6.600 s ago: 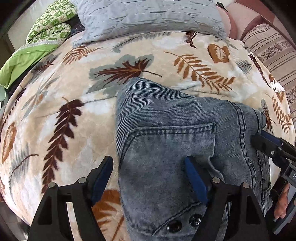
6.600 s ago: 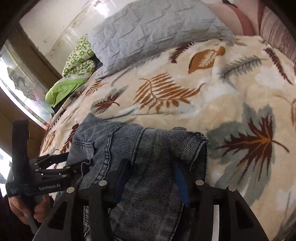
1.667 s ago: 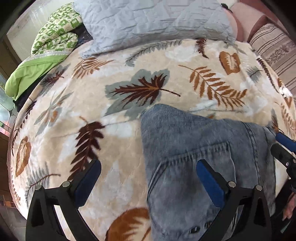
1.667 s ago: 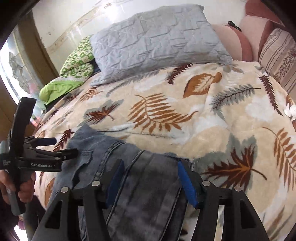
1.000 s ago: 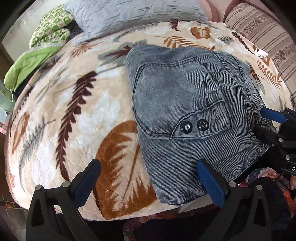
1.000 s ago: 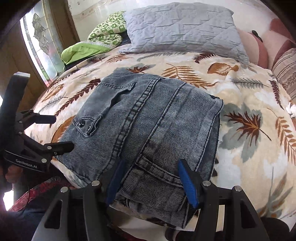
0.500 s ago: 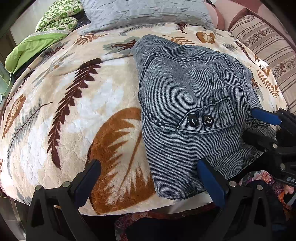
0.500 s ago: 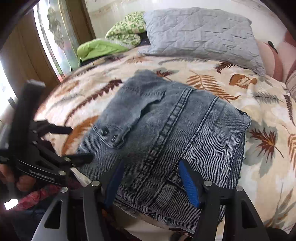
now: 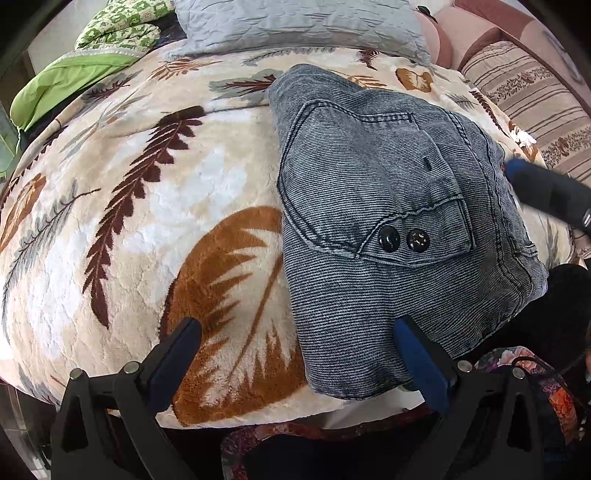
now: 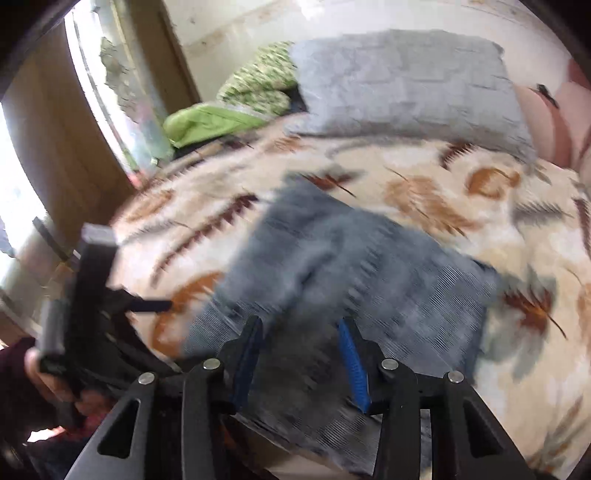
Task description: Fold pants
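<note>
The grey-blue denim pants (image 9: 388, 221) lie folded in a compact stack near the front edge of the bed, back pocket with two dark buttons facing up. My left gripper (image 9: 295, 350) is open and empty, hovering at the stack's near left corner. In the blurred right wrist view the pants (image 10: 369, 266) lie just past my right gripper (image 10: 301, 354), which is open and empty above their near edge. The right gripper also shows blurred at the right edge of the left wrist view (image 9: 546, 192).
A cream blanket with leaf prints (image 9: 129, 221) covers the bed. A grey quilted pillow (image 9: 295, 22) and a green patterned quilt (image 9: 92, 48) lie at the back. A striped cushion (image 9: 535, 92) is at the right. A window and wooden frame (image 10: 74, 129) are at the left.
Both grippers have let go of the pants and drawn back from the bed edge. The right gripper is now swinging fast, and its jaws have narrowed a little.
</note>
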`<state>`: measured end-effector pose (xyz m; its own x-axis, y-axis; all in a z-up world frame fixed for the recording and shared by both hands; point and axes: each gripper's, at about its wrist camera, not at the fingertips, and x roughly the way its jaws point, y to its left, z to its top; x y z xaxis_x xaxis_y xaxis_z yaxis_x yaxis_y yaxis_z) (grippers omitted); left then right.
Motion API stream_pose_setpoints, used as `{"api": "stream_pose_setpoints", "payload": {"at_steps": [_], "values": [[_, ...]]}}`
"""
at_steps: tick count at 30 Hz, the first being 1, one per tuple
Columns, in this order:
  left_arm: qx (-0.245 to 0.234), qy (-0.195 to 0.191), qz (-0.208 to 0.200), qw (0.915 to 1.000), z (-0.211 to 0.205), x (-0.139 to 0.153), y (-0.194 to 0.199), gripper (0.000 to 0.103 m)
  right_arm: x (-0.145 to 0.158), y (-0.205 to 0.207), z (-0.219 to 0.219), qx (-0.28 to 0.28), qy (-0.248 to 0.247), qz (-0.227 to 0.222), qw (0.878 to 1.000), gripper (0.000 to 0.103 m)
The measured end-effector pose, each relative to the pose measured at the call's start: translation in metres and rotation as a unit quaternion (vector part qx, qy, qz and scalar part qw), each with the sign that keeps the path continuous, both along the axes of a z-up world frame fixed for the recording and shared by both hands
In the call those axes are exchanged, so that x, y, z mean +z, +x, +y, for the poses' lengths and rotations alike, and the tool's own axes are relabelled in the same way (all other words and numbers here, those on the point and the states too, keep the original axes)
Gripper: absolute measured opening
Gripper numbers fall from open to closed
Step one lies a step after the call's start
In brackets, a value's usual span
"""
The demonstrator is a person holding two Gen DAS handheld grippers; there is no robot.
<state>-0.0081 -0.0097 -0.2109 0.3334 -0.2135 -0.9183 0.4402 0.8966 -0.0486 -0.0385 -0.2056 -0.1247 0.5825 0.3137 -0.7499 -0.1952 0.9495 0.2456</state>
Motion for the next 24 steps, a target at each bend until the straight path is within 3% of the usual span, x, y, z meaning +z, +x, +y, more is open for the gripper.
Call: {"api": "stream_pose_setpoints", "payload": {"at_steps": [3, 7, 9, 10, 12, 17, 24], "values": [[0.006, -0.007, 0.002, 1.0000, 0.005, -0.001, -0.001, 0.103, 0.002, 0.028, 0.011, 0.024, 0.089, 0.006, 0.996, 0.046], [0.012, -0.016, 0.007, 0.9998, 0.010, -0.002, 0.000, 0.103, -0.025, 0.060, 0.013, 0.023, 0.174, 0.062, 0.983, 0.046], [0.011, -0.020, 0.008, 0.9997, 0.013, -0.002, 0.000, 0.103, -0.044, 0.067, 0.005, -0.027, 0.153, 0.091, 0.984, 0.044], [0.010, -0.021, 0.009, 0.9997, 0.014, -0.002, 0.000, 0.103, -0.051, 0.069, 0.000, -0.045, 0.151, 0.098, 0.983, 0.038], [0.008, -0.023, 0.010, 0.9997, 0.015, -0.001, 0.000, 0.103, -0.061, 0.065, -0.017, -0.060, 0.183, 0.095, 0.977, 0.034], [0.006, -0.018, 0.013, 0.9997, 0.013, 0.009, 0.006, 0.103, -0.062, 0.058, -0.023, -0.049, 0.174, 0.081, 0.980, 0.034], [0.014, 0.001, -0.040, 0.9991, 0.011, 0.049, 0.021, 0.103, -0.053, 0.041, -0.026, -0.044, 0.133, 0.069, 0.988, 0.036]]}}
